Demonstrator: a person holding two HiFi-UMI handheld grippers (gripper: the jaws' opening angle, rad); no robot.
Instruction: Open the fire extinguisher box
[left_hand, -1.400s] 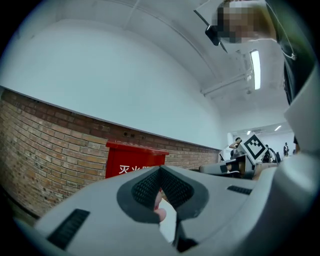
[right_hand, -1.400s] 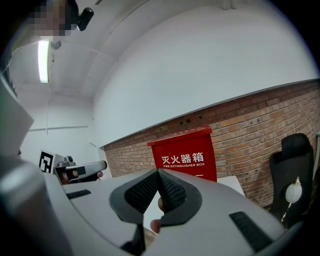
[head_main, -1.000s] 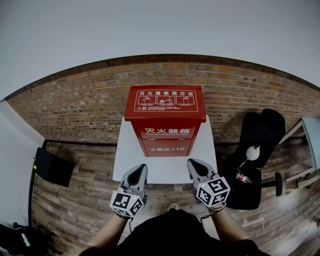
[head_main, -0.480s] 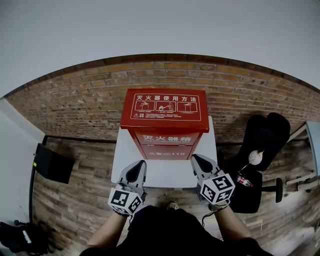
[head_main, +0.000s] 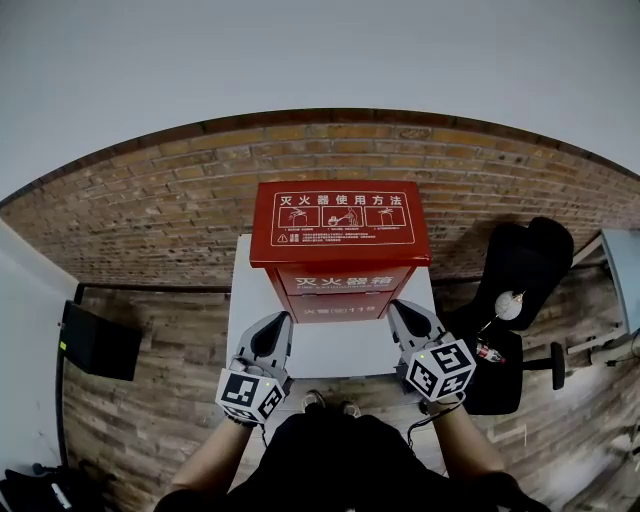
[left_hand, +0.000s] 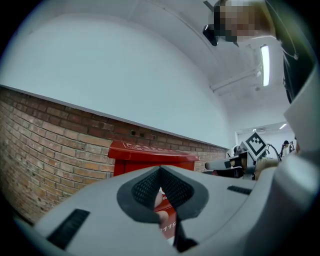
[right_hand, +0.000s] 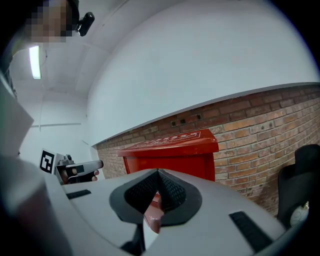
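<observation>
The red fire extinguisher box (head_main: 340, 255) stands on a white table (head_main: 330, 345) against a brick wall, its lid down and white lettering on top. In the left gripper view the red fire extinguisher box (left_hand: 135, 160) shows behind the jaws, and in the right gripper view the red fire extinguisher box (right_hand: 175, 152) does too. My left gripper (head_main: 277, 325) hovers at the box's front left, shut and empty. My right gripper (head_main: 402, 313) sits at the front right, shut and empty. Both stay just short of the box front.
A black office chair (head_main: 515, 300) with a white round object stands to the right. A black flat case (head_main: 98, 340) leans by the left wall. The floor is wood planks (head_main: 150, 420). The brick wall (head_main: 150, 220) runs behind the table.
The view shifted slightly; both grippers moved a little forward toward the front of the box. The box lid stays down.
</observation>
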